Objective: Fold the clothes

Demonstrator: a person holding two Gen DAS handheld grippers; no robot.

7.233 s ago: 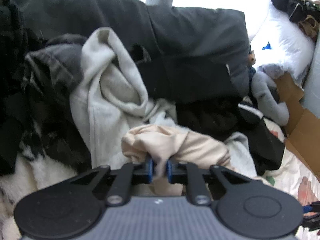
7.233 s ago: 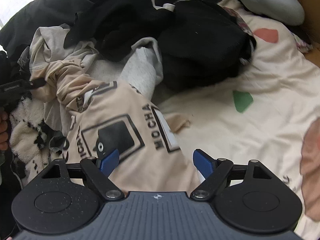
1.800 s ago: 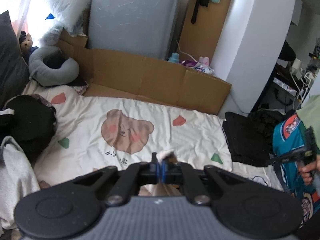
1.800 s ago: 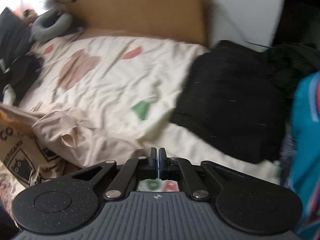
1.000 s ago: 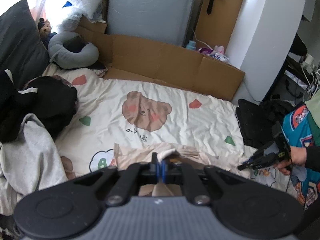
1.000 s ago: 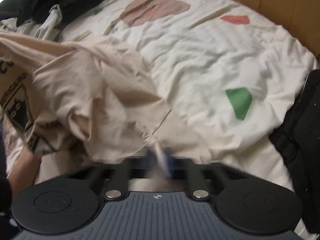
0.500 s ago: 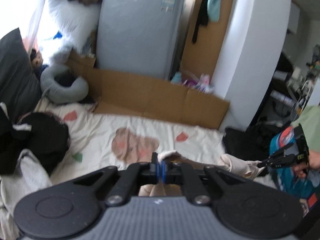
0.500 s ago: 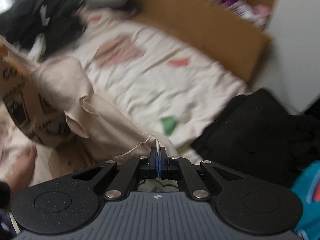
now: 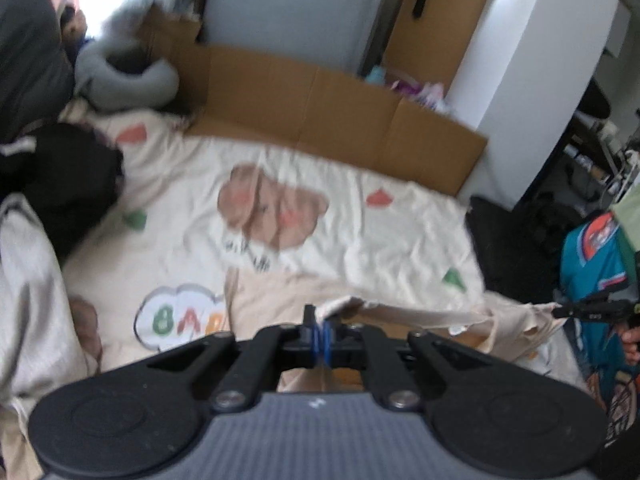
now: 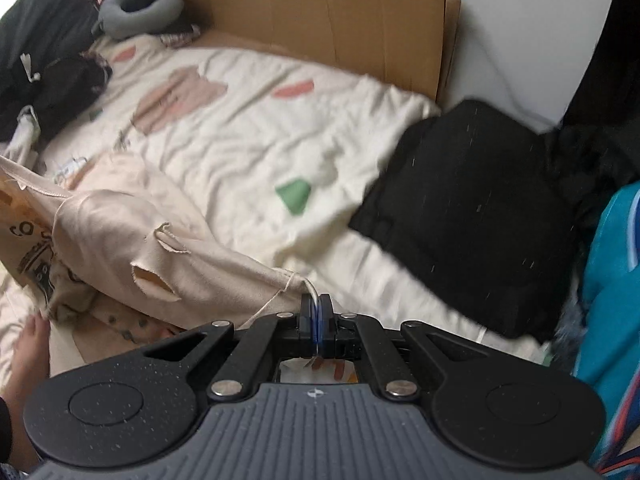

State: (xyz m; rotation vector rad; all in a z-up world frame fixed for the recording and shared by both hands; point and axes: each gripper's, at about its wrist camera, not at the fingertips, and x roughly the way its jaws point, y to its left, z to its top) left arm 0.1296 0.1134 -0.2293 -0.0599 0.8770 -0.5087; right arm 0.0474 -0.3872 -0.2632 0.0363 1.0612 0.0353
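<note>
Item: beige T-shirt (image 10: 120, 220), soft, light, limp; stretched above the bed (image 10: 248, 128). Edges are pinched in closed jaws of left gripper (image 9: 320, 334) and right gripper (image 10: 316, 320). Best held at hem corners.

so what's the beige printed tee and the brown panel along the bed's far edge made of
Beige printed tee: looks like thin, soft, matte cotton jersey; it drapes limply, creases finely and shows stitched hems, though the fibre can't be confirmed. Brown panel: corrugated cardboard, matte tan, with straight vertical fold creases and a raw cut edge.
</note>
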